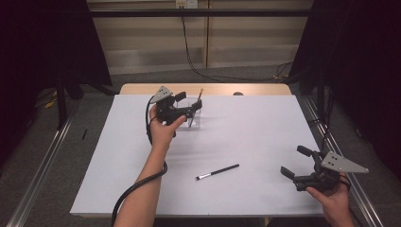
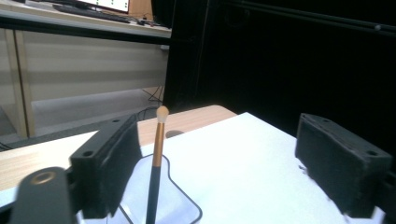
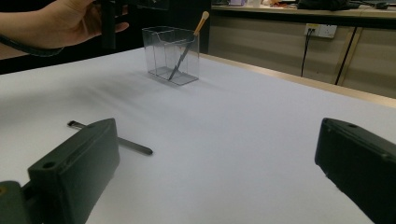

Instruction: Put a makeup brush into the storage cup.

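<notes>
left hand-held gripper [image 1: 189, 107] above clear box [image 3: 170, 56].

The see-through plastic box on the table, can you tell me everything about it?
The clear plastic box is a small, open-topped holder with see-through walls and a divider inside making compartments. It stands upright on the white table, near the far edge. One makeup brush with a gold-and-black handle and pale tip leans inside it, tip up, poking above the rim. The left gripper hovers right at it, jaws open, with the brush between them.
</notes>
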### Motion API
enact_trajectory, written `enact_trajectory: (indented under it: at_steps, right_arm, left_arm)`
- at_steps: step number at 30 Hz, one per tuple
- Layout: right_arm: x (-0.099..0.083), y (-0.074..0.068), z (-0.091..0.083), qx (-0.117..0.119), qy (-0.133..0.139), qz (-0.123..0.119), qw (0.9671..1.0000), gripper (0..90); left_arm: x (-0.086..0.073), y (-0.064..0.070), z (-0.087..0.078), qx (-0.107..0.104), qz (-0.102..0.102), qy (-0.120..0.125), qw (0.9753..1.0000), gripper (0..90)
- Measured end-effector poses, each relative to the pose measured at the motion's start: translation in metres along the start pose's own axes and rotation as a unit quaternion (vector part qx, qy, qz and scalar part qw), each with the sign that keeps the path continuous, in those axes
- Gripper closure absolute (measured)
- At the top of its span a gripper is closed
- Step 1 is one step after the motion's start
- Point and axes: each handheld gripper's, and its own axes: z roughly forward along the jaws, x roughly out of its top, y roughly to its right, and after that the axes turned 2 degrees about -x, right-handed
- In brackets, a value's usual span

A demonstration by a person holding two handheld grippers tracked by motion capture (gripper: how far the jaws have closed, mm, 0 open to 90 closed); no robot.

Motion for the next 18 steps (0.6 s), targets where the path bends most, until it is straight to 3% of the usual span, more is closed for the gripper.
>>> enact_trajectory:
  at_steps: [18]
  right_arm:
    - [-0.001,0.001,0.01,0.001,0.002,0.015,0.9999,0.0]
  left_arm:
    - [-0.013,0.004,-0.04,-0.041,0.028,0.008,0.9987,0.0]
